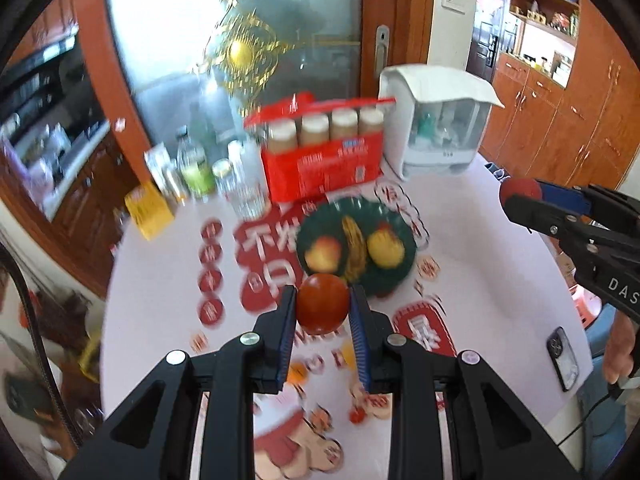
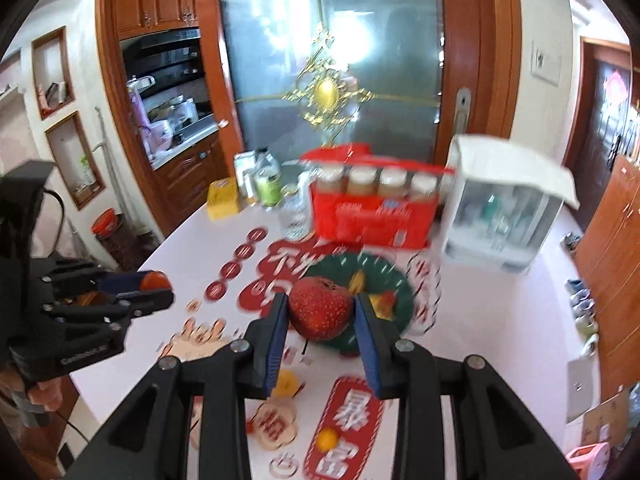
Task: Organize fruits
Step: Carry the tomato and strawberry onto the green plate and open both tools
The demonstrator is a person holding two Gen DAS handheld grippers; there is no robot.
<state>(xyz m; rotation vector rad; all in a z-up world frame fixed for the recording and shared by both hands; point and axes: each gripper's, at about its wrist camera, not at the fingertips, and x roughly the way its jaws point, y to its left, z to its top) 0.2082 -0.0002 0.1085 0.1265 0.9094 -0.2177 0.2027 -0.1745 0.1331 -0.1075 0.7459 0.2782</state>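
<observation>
**Both grippers loaded, fruit up off the table**

Far left on the table (image 1: 500,248): yellow box (image 1: 149,211), then bottles and jars (image 1: 196,172), blurred. Next along, red carton (image 1: 320,168) with four capped jars in its top row. Right of that, white lidded container (image 1: 436,128).

Front and centre, green plate (image 1: 400,248) carrying an apple (image 1: 323,255), a banana (image 1: 354,252) and a yellow fruit (image 1: 385,249), side by side in that order.

Left gripper (image 1: 322,306) clamped tight on a smooth red tomato (image 1: 322,302), blue pads (image 1: 286,332) pressed to both sides, held in the air in front of the plate's near edge.

Further right, right gripper (image 2: 321,312) closed just as firmly on a speckled red fruit (image 2: 322,306), dimpled on top, also hanging clear above the table, plate behind it.

Small orange fruit (image 2: 328,438) down on the printed cloth, near edge. Phone (image 1: 562,358) lying flat near the right rim.
</observation>
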